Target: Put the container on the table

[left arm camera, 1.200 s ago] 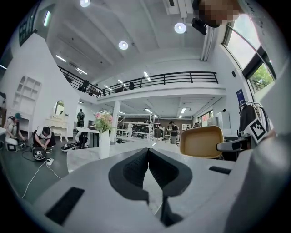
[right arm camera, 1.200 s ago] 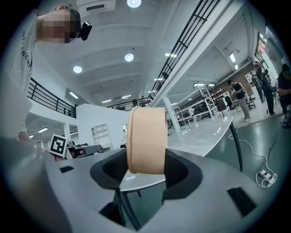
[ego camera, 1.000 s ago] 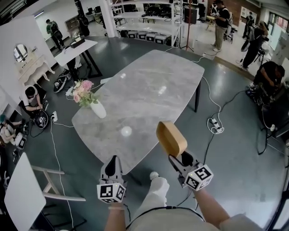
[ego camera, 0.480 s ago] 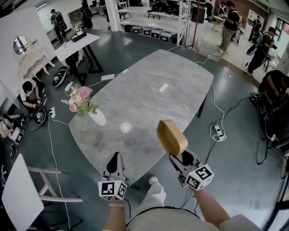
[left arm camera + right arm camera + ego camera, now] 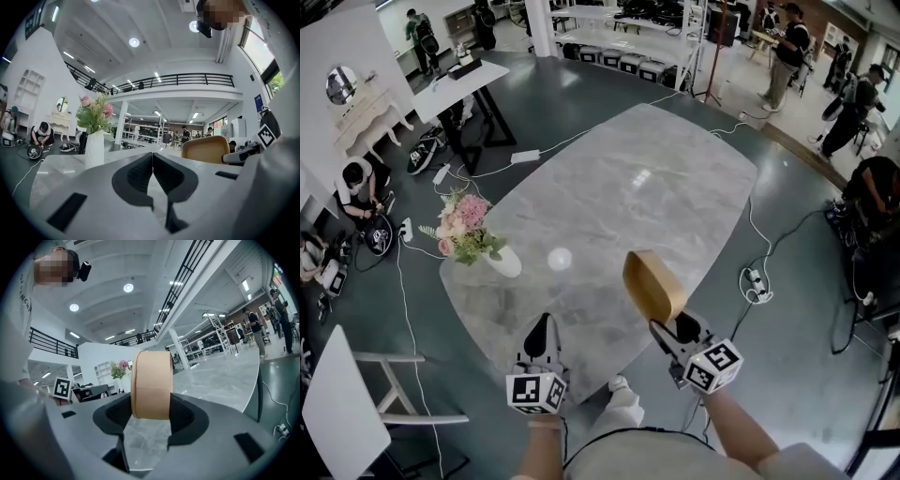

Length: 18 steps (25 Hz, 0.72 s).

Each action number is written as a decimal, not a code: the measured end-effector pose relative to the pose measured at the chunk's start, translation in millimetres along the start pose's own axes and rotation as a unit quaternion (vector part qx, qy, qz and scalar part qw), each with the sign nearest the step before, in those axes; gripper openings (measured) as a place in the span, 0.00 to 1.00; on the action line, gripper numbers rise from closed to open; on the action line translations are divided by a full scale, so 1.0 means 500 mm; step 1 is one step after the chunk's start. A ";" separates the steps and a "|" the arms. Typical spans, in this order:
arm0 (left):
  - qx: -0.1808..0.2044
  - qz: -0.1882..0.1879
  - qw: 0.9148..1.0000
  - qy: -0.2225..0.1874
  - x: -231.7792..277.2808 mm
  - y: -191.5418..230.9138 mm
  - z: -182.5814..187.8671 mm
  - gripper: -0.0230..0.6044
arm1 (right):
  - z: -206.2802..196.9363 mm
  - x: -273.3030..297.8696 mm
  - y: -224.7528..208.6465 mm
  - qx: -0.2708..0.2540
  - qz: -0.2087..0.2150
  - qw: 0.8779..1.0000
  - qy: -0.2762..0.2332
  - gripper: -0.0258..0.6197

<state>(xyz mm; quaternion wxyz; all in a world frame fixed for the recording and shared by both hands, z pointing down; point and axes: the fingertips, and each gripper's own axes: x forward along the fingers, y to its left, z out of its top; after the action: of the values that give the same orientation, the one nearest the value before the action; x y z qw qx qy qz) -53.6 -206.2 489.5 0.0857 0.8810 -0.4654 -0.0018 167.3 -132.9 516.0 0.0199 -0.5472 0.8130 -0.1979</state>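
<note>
A tan oval container stands on edge in the air over the near right edge of the grey marble table. My right gripper is shut on its lower end; in the right gripper view the container fills the gap between the dark pads. To the left, over the table's near edge, my left gripper is shut with nothing in it, and its jaws meet in the left gripper view. From there the container shows at the right.
A white vase of pink flowers stands on the table's near left part. Cables and a power strip lie on the floor right of the table. Another table, shelving and several people are further off.
Both grippers and the container have come forward over the table's near edge. The vase now lies closer to the left gripper. Neither gripper's jaws changed.
</note>
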 end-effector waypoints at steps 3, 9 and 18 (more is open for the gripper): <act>-0.002 0.000 1.000 0.003 0.026 0.012 -0.004 0.04 | 0.004 0.034 -0.015 0.004 0.003 1.000 0.009 0.39; -0.003 0.003 1.000 0.006 0.050 0.026 -0.008 0.05 | 0.007 0.096 -0.018 0.012 0.019 1.000 0.021 0.39; -0.011 0.029 0.999 0.015 0.054 0.040 -0.038 0.05 | -0.008 0.164 -0.024 0.047 0.053 0.996 0.060 0.39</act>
<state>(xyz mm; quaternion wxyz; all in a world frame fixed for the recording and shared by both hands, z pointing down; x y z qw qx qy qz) -53.2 -236.6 513.1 0.1018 0.8658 -0.4898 0.0086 144.0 -208.9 539.0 0.0077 -0.4890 0.8303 -0.2673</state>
